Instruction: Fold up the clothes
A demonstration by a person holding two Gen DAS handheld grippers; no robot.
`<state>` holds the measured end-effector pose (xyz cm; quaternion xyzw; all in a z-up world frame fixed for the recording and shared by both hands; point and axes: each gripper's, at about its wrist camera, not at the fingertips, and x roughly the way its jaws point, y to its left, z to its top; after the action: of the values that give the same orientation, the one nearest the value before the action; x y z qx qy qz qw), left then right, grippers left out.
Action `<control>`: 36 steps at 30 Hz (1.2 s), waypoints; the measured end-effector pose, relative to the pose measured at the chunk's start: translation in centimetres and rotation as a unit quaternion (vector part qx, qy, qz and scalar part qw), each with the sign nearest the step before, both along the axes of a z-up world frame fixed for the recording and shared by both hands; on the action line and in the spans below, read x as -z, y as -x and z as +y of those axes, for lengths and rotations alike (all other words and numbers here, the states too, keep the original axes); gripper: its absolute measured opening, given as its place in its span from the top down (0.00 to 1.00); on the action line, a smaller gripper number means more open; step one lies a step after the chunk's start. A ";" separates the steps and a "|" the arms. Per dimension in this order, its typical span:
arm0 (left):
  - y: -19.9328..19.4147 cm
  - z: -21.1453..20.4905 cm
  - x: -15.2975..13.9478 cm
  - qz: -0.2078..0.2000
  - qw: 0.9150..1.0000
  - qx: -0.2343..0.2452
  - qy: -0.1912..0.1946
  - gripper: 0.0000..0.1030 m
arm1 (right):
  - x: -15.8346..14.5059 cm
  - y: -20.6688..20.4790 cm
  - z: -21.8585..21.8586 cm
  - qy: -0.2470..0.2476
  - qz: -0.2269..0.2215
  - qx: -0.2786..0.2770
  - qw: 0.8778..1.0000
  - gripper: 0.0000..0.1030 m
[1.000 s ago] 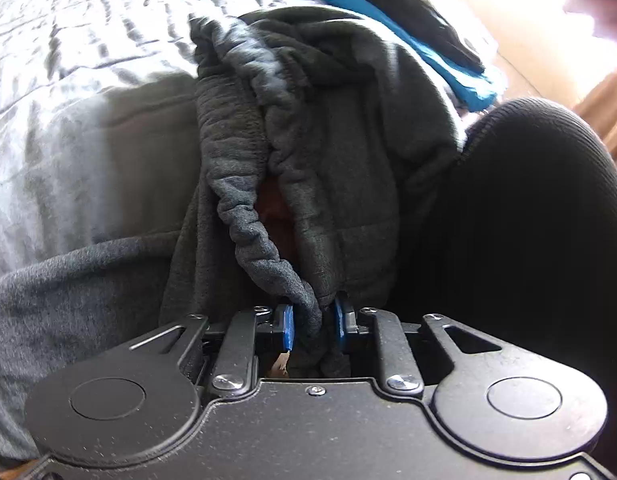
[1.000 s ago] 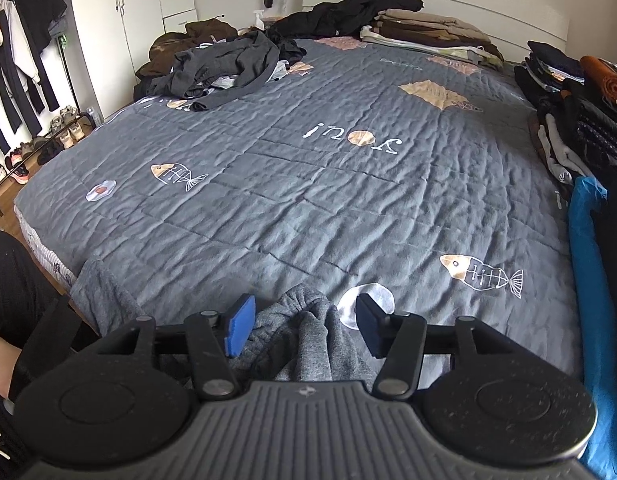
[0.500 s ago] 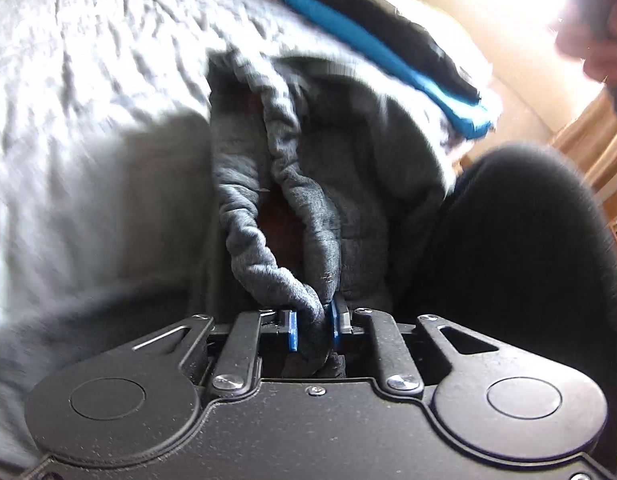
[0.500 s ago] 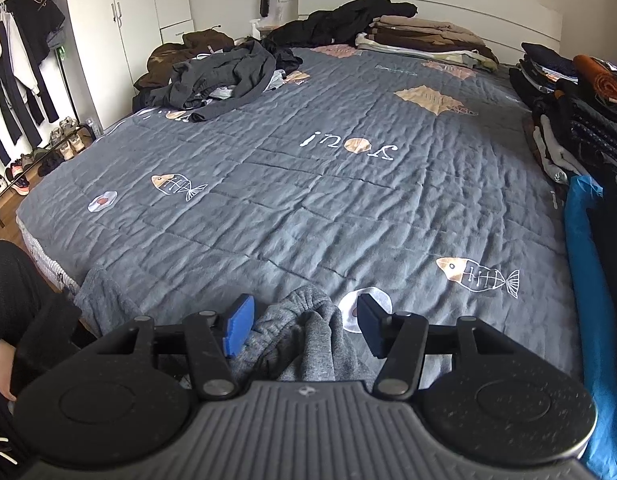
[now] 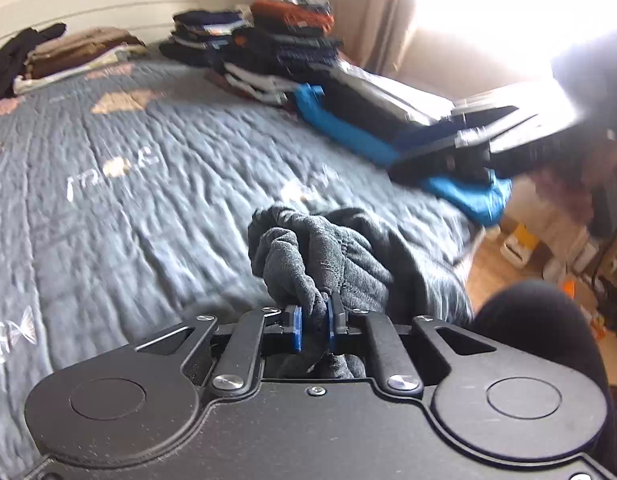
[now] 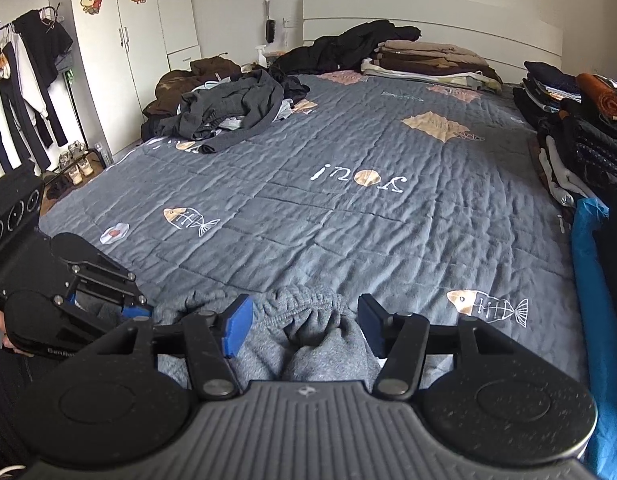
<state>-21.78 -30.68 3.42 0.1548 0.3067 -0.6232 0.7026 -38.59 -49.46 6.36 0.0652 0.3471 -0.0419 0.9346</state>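
Left gripper [image 5: 313, 322]: blue pads pinched together on a bunched fold of the grey sweatpants [image 5: 308, 256] — thick fleecy knit, gathered into ridges where it is squeezed.
Right gripper [image 6: 302, 330]: pads spread wide apart, nothing between them touching; the elastic waistband [image 6: 304, 304] (crinkled, ribbed) lies just in front, in the gap.
Sweatpants position: heaped at the near edge of the bed, on the quilt [image 6: 348, 220], the rest running under both tools.
Hidden or unclear: how far the garment hangs over the bed edge is cut off by the tool bodies; the left view is motion-blurred, and the bright window washes out its upper right corner.
Quilt: grey, puffy stitched squares, printed with fish skeletons and lettering.
Folded stacks [image 6: 580, 136]: flat, squared piles along the right side of the bed — dark ones, plus a bright blue piece [image 6: 588, 280].
Loose pile [image 6: 232, 108]: rumpled dark clothes at the far left corner.
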 end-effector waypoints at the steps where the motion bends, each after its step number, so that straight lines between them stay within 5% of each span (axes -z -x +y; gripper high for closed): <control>1: -0.5 -0.2 -0.9 -0.005 1.000 -0.008 0.009 0.89 | -0.2 -0.1 -0.2 -0.004 -0.005 0.003 1.000 0.44; 10: -6.5 -0.2 -11.8 -0.082 0.989 -0.079 0.098 0.90 | -2.9 -1.3 -1.8 -0.030 -0.075 0.021 0.996 0.43; 16: -12.5 -2.8 -16.3 -0.155 0.976 -0.125 0.090 0.90 | -4.4 -4.4 -2.4 -0.047 -0.132 0.022 0.990 0.39; 20: -16.7 -6.8 -12.6 -0.152 0.978 -0.138 0.037 0.90 | -3.3 -7.2 -2.5 -0.055 -0.156 0.032 0.986 0.35; 24: -20.1 -10.1 -4.3 -0.113 0.980 -0.161 -0.023 0.89 | -0.2 -10.2 -3.3 -0.075 -0.166 0.058 0.982 0.33; 28: -23.0 -11.2 2.5 -0.074 0.976 -0.202 -0.044 0.88 | 4.2 -13.7 -4.6 -0.108 -0.118 0.069 0.985 0.32; 31: -23.5 -9.9 3.7 -0.070 0.969 -0.233 -0.034 0.78 | 6.2 -15.4 -4.8 -0.108 -0.096 0.080 0.986 0.32; 36: -23.5 -4.8 2.2 -0.065 0.946 -0.318 0.008 0.54 | 8.4 -17.5 -4.6 -0.096 -0.066 0.094 0.989 0.32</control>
<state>1.71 -35.51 1.18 0.0834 0.2885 -0.3582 0.8841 -21.10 -54.09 -2.08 0.1898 0.2790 -0.0914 0.9369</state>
